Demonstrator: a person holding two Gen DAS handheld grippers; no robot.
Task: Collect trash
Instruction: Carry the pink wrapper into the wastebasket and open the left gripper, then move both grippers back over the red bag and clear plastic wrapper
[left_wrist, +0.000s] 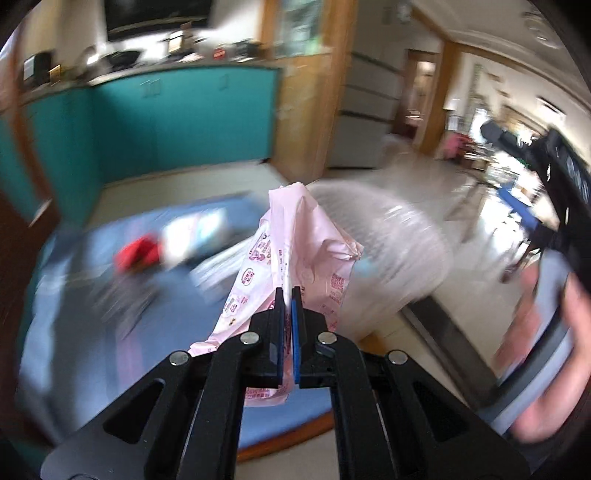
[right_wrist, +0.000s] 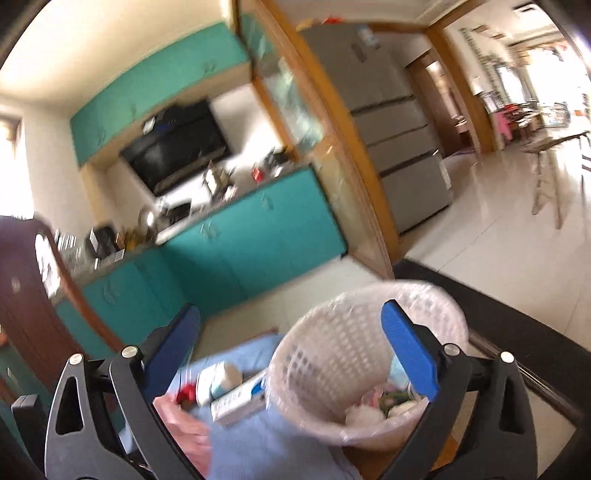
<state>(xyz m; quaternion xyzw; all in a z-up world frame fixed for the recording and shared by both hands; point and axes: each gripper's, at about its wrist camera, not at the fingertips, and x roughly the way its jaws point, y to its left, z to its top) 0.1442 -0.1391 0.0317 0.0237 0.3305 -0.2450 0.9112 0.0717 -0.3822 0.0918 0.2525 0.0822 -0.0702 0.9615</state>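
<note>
Left tool (left_wrist: 288, 295) around pink wrapper (left_wrist: 295, 251).

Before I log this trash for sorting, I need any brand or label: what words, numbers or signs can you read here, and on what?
Pink wrapper shut in the left gripper: red print, round badges and a QR-like block, all too small and warped to read.
Wrapper's lower edge: letters upside down, not legible.
Long box on the blue cloth: faint print, blurred.
White basket: no text.
Right gripper: open, unmarked.
</note>
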